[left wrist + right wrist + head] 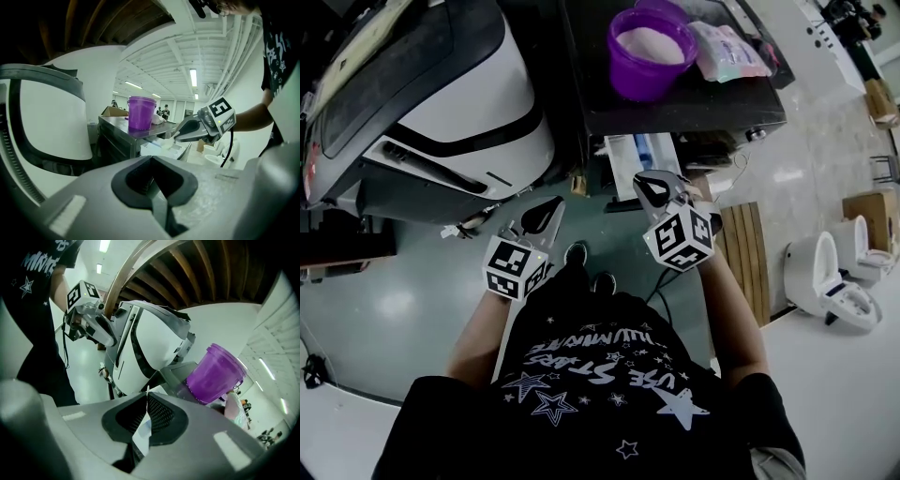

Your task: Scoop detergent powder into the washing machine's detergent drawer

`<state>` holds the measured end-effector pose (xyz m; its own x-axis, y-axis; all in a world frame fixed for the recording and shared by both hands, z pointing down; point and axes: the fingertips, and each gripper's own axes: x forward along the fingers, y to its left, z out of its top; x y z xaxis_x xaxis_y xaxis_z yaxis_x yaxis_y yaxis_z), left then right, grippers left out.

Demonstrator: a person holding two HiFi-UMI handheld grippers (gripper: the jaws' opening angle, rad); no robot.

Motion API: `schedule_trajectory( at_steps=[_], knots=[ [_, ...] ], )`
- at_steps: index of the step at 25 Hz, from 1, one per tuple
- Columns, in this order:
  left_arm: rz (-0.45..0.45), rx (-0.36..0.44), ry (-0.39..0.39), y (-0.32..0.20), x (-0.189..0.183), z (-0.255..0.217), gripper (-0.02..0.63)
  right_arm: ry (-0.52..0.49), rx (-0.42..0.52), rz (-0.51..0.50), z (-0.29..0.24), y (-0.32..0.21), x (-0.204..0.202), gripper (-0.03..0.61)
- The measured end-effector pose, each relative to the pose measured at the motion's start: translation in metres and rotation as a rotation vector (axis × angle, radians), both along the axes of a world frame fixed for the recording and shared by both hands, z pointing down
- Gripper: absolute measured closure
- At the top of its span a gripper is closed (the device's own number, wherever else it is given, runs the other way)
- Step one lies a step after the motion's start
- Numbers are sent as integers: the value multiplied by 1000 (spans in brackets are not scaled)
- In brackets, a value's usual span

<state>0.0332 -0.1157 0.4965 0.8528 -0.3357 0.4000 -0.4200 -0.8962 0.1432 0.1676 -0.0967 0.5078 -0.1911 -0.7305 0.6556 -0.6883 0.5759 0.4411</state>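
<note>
Legend: I am keeping the right gripper (656,189) pinched on one white scoop (169,140), which is hanging just above the detergent drawer (625,159). The drawer is jutting out under the table (694,105) edge. The left gripper (543,217) is pressed together on nothing, just left of the drawer. One purple bucket (649,52) of powder and one bag (727,49) are sitting on the table. One washing machine (459,103) is closing off the left side. Open floor (394,291) is lying nearer me, and two toilets (820,277) are standing at the right.

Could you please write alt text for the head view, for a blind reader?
From above, a person holds the left gripper and right gripper side by side, facing a white washing machine and a dark table bearing a purple tub of powder.
</note>
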Motion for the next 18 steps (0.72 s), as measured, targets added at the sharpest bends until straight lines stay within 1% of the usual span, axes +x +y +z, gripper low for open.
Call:
schedule_trajectory(
  at_steps=[4, 8, 12, 14, 15, 18],
  knots=[
    [-31, 23, -7, 5, -5, -7, 614, 29, 41, -19, -6, 1, 3, 545],
    [-47, 47, -13, 15, -7, -13, 614, -7, 69, -14, -15, 5, 4, 545],
    [-60, 58, -29, 29, -10, -17, 614, -61, 70, -4, -19, 13, 5, 545],
    [-67, 63, -34, 37, -10, -19, 614, -123, 67, 25, -20, 17, 7, 545],
    [-72, 66, -32, 40, -10, -21, 614, -169, 64, 50, -21, 18, 9, 543],
    [-97, 74, -21, 47, -12, -27, 614, -339, 56, 141, -22, 17, 19, 545]
  ],
)
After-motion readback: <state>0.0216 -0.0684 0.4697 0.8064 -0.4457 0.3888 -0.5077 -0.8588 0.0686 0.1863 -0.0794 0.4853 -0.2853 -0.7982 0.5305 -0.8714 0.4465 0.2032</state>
